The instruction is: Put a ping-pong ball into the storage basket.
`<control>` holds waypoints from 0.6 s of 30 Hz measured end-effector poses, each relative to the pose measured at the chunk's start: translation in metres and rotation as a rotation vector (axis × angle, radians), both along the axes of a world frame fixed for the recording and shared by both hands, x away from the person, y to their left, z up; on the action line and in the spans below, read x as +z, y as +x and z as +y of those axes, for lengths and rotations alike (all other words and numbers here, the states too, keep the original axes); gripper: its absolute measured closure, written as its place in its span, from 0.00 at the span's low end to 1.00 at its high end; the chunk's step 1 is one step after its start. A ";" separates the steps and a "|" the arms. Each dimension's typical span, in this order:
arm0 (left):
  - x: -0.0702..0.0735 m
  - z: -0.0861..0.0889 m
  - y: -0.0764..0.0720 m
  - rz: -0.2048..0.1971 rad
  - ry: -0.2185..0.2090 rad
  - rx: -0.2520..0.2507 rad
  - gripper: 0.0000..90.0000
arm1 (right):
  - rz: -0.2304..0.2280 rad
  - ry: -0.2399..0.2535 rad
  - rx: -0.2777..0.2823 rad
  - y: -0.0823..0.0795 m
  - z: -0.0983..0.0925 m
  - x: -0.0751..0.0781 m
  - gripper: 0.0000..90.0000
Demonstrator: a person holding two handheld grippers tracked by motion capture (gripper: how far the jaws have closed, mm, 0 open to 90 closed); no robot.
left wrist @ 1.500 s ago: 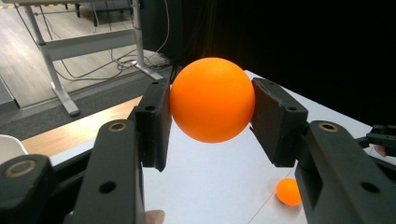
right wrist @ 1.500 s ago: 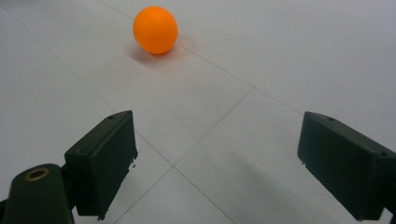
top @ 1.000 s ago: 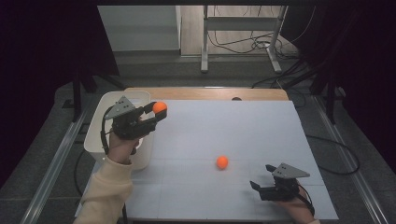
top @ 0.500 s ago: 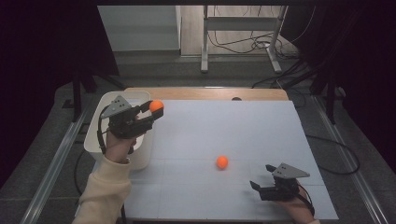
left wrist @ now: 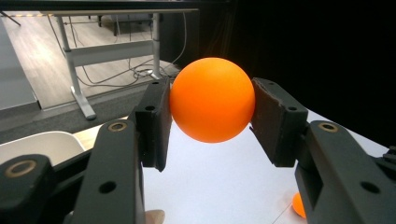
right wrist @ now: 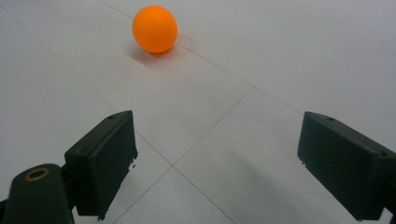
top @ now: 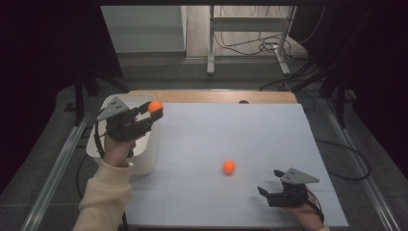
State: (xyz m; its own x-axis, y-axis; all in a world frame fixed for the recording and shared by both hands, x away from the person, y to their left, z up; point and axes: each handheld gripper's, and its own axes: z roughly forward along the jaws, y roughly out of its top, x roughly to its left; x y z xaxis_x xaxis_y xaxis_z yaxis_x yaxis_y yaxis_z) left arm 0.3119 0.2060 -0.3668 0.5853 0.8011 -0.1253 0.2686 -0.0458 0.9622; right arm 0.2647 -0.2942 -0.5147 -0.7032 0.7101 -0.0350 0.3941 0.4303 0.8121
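My left tool [top: 153,111] is clamped on an orange ball [top: 155,106], one pad on each side of it, as the left gripper view shows plainly: the ball [left wrist: 212,99] sits squeezed between the two black pads with its top and bottom free. Taking the white bin [top: 126,139] as my landmark, this held ball hangs in the air above the bin's far right corner, right at the rim and on the side nearest the tabletop [top: 250,139]. So the coming move, as I judge it, turns on one thing: the bin's open mouth lies just to the near left of the ball and below it, so I must bring the ball inward over the opening before I let go, or it may clip the rim and bounce onto the tabletop. A ball has no long axis, so the angle of release matters little. My left forearm comes up beside the bin's near side, the hand raised, and the tool points away from me and toward the right. My right tool [top: 275,187] rests low on the tabletop, far to the right of the bin, with its jaws spread wide and nothing between them. A second orange ball [top: 229,167] lies on the tabletop between the bin and that right tool, closer to the right hand [top: 308,216], just ahead of its open jaws in the right gripper view.
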 end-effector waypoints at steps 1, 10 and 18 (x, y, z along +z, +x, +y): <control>0.000 0.000 0.000 0.000 -0.001 0.001 0.56 | 0.000 0.000 0.000 0.000 0.000 0.000 0.13; -0.001 0.003 0.001 0.003 0.002 0.012 0.56 | 0.000 0.000 0.000 0.000 0.000 0.000 0.13; -0.002 0.010 0.003 0.009 0.002 0.038 0.56 | 0.000 0.002 -0.001 0.000 0.000 0.000 0.13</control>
